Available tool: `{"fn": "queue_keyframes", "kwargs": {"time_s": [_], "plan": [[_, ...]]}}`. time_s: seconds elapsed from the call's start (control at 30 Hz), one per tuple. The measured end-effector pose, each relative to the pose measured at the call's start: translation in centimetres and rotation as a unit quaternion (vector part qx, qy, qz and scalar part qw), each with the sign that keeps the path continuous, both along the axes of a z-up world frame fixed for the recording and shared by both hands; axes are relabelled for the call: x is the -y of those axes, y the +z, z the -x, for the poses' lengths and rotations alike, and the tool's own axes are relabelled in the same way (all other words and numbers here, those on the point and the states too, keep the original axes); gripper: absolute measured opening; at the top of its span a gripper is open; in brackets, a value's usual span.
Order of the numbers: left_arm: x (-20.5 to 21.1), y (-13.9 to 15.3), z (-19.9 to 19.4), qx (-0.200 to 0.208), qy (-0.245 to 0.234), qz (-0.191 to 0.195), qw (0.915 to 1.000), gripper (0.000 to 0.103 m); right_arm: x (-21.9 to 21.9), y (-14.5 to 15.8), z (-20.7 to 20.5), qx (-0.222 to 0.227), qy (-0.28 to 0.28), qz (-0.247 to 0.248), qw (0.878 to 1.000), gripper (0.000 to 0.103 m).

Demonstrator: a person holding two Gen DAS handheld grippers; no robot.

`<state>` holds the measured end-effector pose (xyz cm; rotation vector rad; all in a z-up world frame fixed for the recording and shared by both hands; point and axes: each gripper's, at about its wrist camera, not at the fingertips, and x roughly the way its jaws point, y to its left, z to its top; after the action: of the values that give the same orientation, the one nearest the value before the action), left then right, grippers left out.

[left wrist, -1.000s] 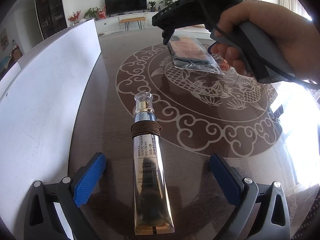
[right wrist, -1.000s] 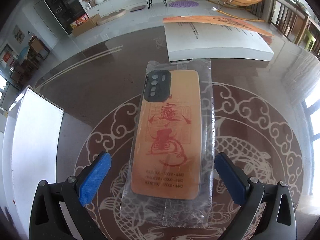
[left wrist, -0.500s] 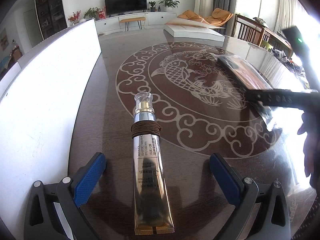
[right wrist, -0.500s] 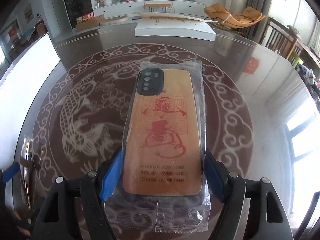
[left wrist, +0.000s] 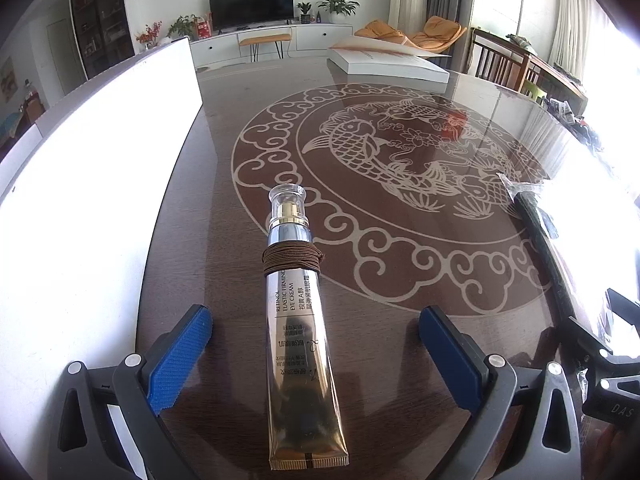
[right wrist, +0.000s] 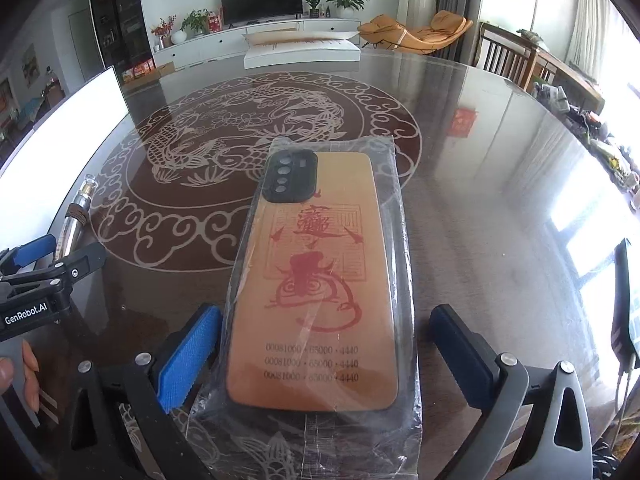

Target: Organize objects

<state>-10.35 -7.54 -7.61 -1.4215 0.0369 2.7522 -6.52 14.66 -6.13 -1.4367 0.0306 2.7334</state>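
A gold and silver eye cream tube (left wrist: 296, 320) with brown cord wound round its neck lies on the table, cap pointing away. My left gripper (left wrist: 312, 320) stands open astride it, both blue pads well clear of the tube. An orange phone case in a clear plastic bag (right wrist: 316, 280) lies flat on the table between the fingers of my right gripper (right wrist: 326, 316). Its jaws are opening and the pads stand off the bag on both sides. In the left wrist view the bagged case (left wrist: 536, 216) shows at the right edge. The tube (right wrist: 76, 216) shows at far left in the right wrist view.
The dark round table (left wrist: 400, 264) has a pale carp pattern. A tall white panel (left wrist: 100, 160) runs along its left side. A flat white box (left wrist: 384, 64) lies at the far end. A dark flat device (right wrist: 624, 300) sits at the right edge.
The right gripper carried the bagged phone case from the far middle of the table to the near right side, closed on it, and now stands spread. The left gripper and tube have not moved.
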Motion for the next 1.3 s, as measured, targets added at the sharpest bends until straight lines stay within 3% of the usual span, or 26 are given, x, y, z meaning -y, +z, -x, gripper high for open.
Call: {"fn": "queue_keyframes", "kwargs": {"time_s": [1.3], "plan": [[-0.09,-0.04,-0.03,-0.001,0.000,0.001,1.0000,0.103,0.72,-0.23,0.09,-0.001,0.009,-0.001,1.000,0.103]]}}
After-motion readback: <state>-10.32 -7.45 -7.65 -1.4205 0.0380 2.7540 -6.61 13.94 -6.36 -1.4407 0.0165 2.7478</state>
